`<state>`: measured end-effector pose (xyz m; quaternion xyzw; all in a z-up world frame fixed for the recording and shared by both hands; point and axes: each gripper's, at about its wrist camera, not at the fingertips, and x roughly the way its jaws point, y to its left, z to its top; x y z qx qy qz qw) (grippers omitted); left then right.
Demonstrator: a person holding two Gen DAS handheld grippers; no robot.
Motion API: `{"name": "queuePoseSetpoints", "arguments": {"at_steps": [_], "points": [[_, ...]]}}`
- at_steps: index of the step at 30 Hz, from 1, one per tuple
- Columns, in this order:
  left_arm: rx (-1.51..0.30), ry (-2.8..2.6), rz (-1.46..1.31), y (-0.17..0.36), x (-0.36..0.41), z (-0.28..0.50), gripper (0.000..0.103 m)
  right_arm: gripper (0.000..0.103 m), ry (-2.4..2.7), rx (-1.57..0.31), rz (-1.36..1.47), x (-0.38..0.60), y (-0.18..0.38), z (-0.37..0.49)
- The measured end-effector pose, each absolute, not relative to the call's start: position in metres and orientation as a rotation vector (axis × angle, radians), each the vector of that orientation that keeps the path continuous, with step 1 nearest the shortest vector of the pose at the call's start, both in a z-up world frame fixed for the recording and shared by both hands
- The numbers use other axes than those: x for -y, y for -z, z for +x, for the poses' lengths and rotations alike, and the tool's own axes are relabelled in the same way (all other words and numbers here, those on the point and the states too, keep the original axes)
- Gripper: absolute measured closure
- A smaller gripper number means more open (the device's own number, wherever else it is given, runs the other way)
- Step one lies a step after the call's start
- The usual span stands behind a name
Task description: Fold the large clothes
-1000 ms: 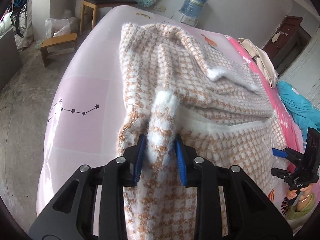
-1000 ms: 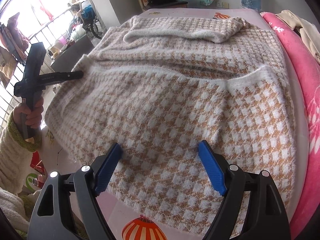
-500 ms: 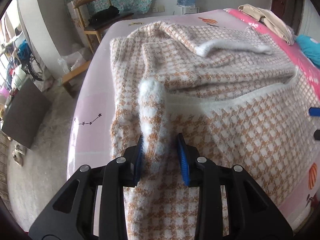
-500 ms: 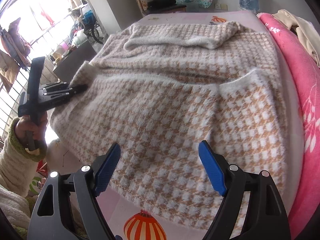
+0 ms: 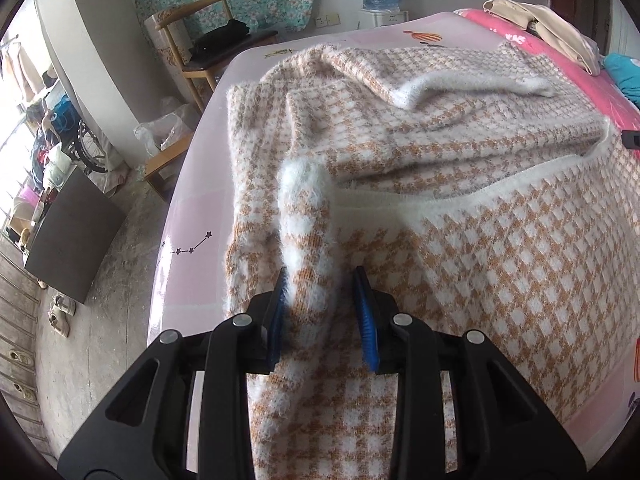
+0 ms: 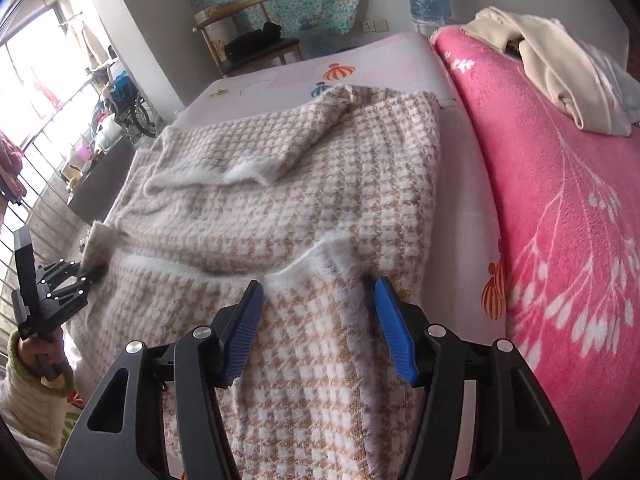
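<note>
Spread across a pink-sheeted bed (image 5: pixel 188 216), a houndstooth sweater (image 5: pixel 460 184) is worked by 2 grippers: the left gripper (image 5: pixel 324 312) pinches its raised left edge, while the right gripper (image 6: pixel 320 328), jaws wide, straddles the white hem.

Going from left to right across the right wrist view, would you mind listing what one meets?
Left claw → houndstooth sweater → lilac bedsheet → pink blanket, with a pile of beige clothes at its far end.
</note>
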<state>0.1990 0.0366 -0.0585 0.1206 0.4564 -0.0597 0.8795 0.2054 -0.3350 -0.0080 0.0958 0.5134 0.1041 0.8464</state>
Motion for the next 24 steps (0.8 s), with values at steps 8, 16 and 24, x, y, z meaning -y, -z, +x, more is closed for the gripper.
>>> {"name": "queuePoseSetpoints", "arguments": {"at_steps": [8, 16, 24], "points": [[-0.963, 0.128, 0.235, 0.058, -0.040, 0.200, 0.072, 0.056, -0.236, -1.177, 0.223, 0.335, 0.027, 0.178], [-0.967, 0.124, 0.231, 0.058, -0.040, 0.201, 0.072, 0.068, -0.185, -1.183, 0.134, 0.328, 0.029, 0.196], [-0.970, 0.124, 0.223, 0.058, -0.041, 0.202, 0.072, 0.069, -0.155, -1.201, 0.007, 0.308, 0.028, 0.194]]}}
